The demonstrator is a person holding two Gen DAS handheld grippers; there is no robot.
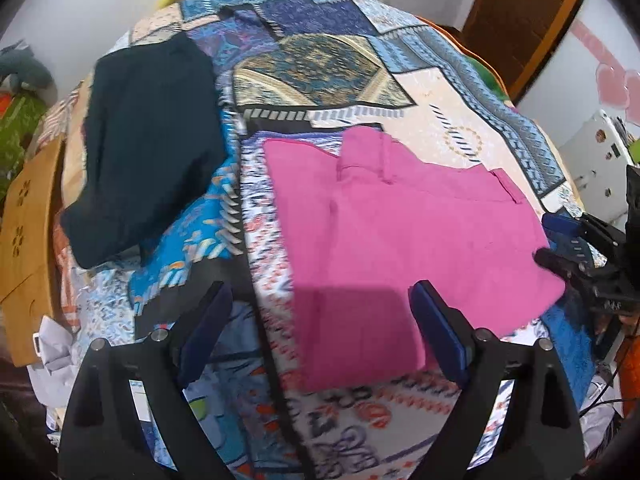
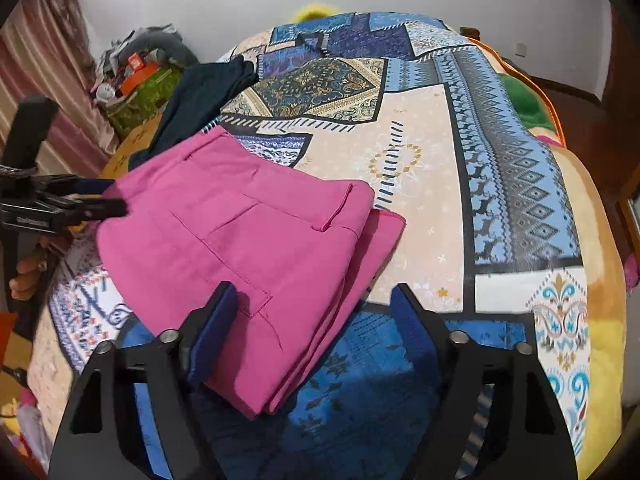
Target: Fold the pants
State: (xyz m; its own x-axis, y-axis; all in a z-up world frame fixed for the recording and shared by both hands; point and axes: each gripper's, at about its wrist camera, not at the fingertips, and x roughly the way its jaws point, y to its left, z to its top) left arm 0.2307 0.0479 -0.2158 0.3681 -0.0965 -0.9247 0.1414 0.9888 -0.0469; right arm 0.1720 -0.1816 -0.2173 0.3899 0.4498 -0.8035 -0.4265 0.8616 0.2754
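The pink pants (image 1: pixel 400 236) lie folded in a flat stack on the patterned bedspread (image 1: pixel 320 60); they also show in the right wrist view (image 2: pixel 240 240). My left gripper (image 1: pixel 320 316) is open and empty, hovering above the stack's near-left corner. My right gripper (image 2: pixel 312 316) is open and empty above the stack's near corner. The right gripper also shows in the left wrist view (image 1: pixel 560 240) at the pants' right edge. The left gripper shows in the right wrist view (image 2: pixel 116 200) at the pants' left edge.
A dark folded garment (image 1: pixel 148 148) lies on the bed to the left of the pants, also in the right wrist view (image 2: pixel 200 96). A wooden board (image 1: pixel 28 232) stands at the bed's left. Clutter (image 2: pixel 136 76) sits by the far wall. A wooden door (image 1: pixel 520 12) is at the right.
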